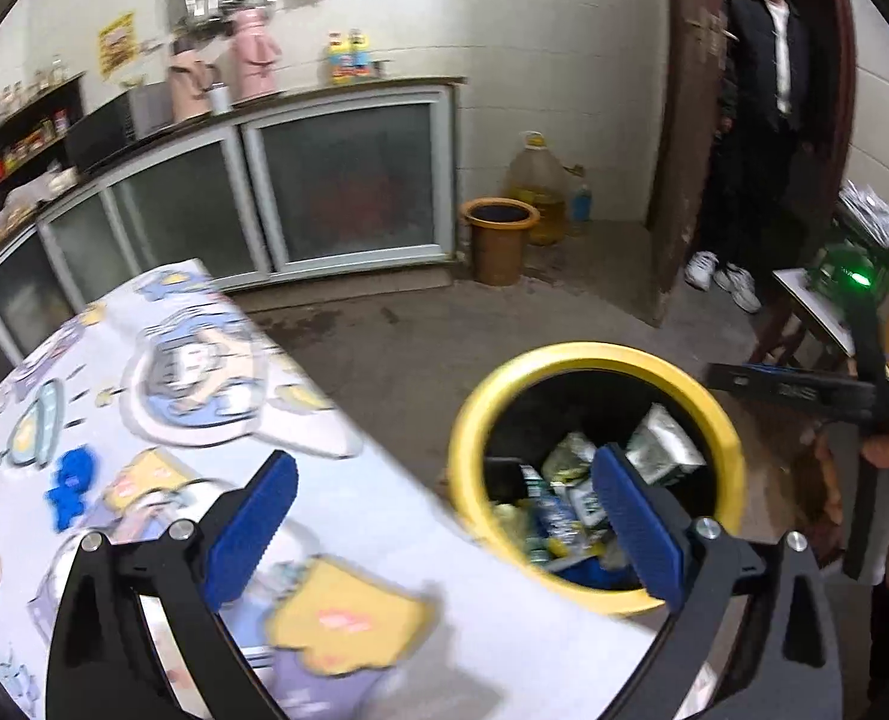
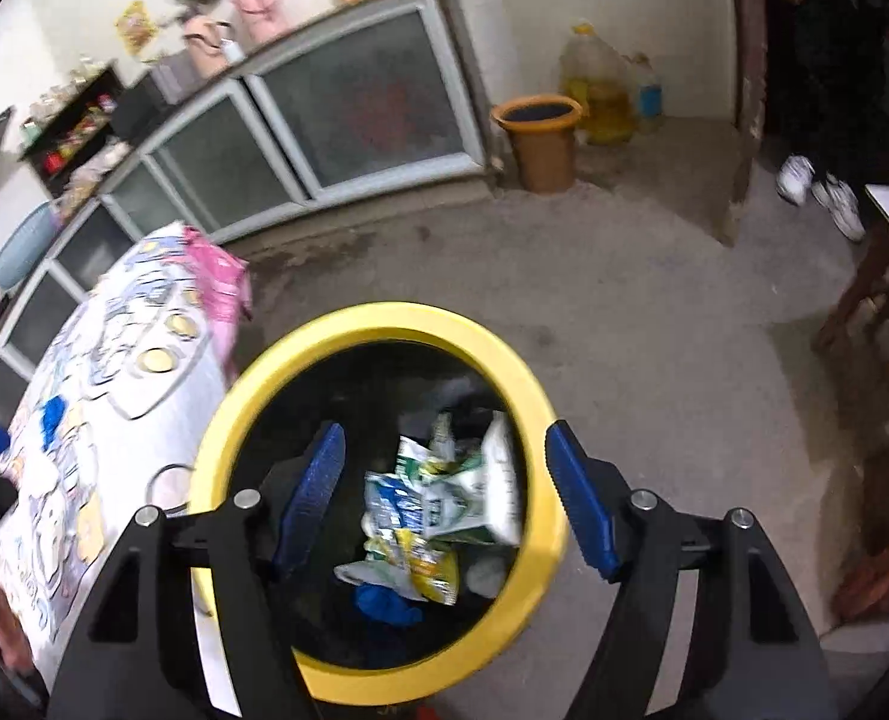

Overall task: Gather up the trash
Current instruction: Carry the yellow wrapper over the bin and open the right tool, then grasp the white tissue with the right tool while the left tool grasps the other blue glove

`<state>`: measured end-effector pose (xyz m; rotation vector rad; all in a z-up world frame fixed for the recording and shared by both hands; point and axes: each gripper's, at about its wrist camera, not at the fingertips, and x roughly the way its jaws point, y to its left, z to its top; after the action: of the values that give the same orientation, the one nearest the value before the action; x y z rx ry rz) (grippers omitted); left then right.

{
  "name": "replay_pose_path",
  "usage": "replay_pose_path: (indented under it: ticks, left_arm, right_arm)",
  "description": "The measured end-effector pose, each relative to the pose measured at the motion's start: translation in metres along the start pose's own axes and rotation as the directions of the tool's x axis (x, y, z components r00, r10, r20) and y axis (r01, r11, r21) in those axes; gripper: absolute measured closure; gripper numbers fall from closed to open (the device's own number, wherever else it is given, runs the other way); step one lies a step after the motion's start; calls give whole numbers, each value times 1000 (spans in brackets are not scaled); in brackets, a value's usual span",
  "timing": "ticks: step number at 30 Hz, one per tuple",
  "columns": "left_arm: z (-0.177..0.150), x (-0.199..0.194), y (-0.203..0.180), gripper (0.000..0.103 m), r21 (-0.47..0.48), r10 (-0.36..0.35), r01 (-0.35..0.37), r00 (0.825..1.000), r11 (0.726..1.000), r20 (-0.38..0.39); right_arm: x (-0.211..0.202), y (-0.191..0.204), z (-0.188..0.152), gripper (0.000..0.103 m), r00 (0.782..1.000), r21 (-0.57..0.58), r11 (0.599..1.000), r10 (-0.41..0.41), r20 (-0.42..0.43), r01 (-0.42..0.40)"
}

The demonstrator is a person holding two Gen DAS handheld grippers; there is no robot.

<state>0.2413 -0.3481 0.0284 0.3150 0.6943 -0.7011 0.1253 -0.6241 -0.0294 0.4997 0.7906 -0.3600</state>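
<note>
A yellow-rimmed trash bin [image 2: 384, 324] with a black liner stands on the floor beside the table. Inside lie crumpled wrappers [image 2: 444, 498] and a blue scrap [image 2: 384, 600]. My right gripper [image 2: 444, 498] hangs open right above the bin's mouth, nothing between its blue pads. In the left wrist view the same bin [image 1: 600, 357] sits at lower right, with wrappers [image 1: 660, 444] inside. My left gripper [image 1: 444, 528] is wide open and empty, straddling the table edge and the bin rim. The other gripper's body [image 1: 864, 408] shows at the right, held by a hand.
The table wears a cartoon-print cloth [image 1: 162, 420] with a small blue object [image 1: 69, 483] on it. An orange bucket [image 1: 498, 240] and oil jugs [image 1: 540, 186] stand by the cabinets. A person [image 1: 762, 120] stands in the doorway. A wooden stool [image 2: 876, 300] is at the right.
</note>
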Motion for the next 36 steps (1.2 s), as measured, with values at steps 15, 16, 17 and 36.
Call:
replay_pose_path:
  ticks: [15, 16, 17, 36]
  left_arm:
    - [-34, -44, 262, 8, -44, 216, -220, 973, 974, -82]
    - [-35, -40, 271, 8, -60, 209, -214, 974, 975, -90]
    - [-36, -34, 281, 8, -85, 197, -205, 976, 975, -96]
    - [-33, 75, 321, 8, -217, 218, -262, 954, 940, -207]
  right_arm:
    - [-13, 280, -57, 36, 819, -552, 629, 537, -201, -548]
    - [-8, 294, -61, 36, 816, -567, 610, 534, -223, -554]
    - [0, 317, -68, 36, 814, -595, 580, 525, -250, -556]
    - [95, 437, -80, 36, 833, -572, 606, 404, -377, -553]
